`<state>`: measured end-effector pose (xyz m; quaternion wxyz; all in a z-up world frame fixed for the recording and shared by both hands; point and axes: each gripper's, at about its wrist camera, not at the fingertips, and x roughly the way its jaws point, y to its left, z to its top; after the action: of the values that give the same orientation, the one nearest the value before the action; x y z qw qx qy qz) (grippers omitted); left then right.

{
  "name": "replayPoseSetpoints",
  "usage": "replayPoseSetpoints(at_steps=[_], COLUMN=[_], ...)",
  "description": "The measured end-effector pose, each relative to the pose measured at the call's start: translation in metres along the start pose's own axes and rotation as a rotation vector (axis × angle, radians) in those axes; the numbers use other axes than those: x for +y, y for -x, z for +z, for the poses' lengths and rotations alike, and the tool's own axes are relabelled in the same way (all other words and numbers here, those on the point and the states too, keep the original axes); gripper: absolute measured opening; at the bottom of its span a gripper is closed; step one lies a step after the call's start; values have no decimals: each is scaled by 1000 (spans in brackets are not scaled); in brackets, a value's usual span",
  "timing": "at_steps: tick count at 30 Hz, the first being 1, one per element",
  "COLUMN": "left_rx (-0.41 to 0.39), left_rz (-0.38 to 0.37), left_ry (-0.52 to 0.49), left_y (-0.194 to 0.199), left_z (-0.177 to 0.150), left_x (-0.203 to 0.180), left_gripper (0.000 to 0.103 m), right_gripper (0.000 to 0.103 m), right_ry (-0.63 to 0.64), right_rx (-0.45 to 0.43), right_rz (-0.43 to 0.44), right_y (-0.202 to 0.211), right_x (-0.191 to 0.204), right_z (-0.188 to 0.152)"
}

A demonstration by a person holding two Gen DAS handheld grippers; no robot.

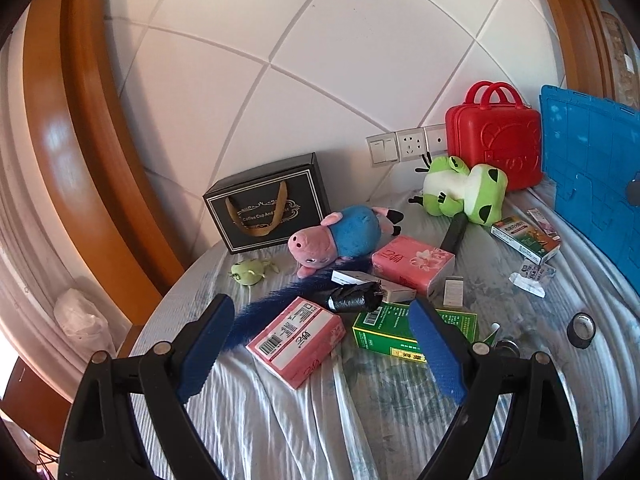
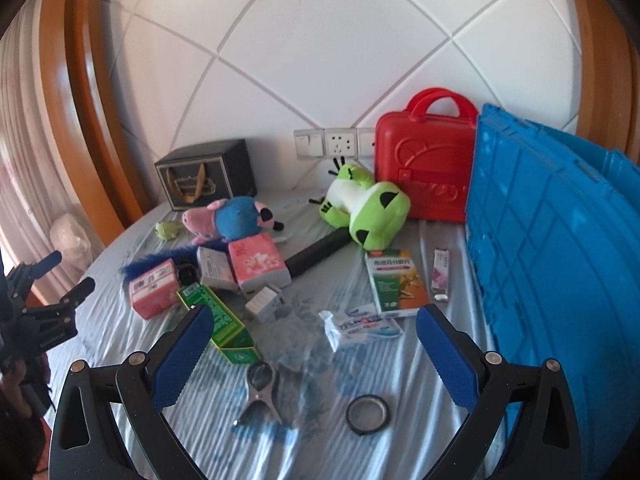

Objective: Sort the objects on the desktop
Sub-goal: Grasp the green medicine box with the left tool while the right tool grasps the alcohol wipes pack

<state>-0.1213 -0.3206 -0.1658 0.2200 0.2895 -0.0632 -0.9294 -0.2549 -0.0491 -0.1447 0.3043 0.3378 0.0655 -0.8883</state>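
Black box (image 1: 266,204) at 11 o'clock, gold print reads "Coffee Cup And…", rest behind strap. Pink tissue pack (image 1: 298,342) shows barcode label, writing too small to read. Left gripper (image 1: 320,354) jaws wide apart, empty, pack between blue pads, untouched. Right gripper (image 2: 312,356) likewise gaping, holding nothing; tape roll (image 2: 368,414) at 6 o'clock, blue crate (image 2: 560,248) at 3.

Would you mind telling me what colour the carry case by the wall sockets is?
The carry case is red, clearest in the right wrist view.
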Motion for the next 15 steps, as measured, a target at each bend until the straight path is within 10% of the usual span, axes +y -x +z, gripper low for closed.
replayPoseSetpoints(at_steps=[15], left_rx=[124], left_rz=[-110], left_ry=[-12], left_y=[-84], left_z=[-10], left_x=[-25], left_gripper=[90], right_gripper=[103], right_ry=[-217], right_rx=[384], right_rz=[-96], right_y=[-201], right_x=[-67], right_z=[-51])
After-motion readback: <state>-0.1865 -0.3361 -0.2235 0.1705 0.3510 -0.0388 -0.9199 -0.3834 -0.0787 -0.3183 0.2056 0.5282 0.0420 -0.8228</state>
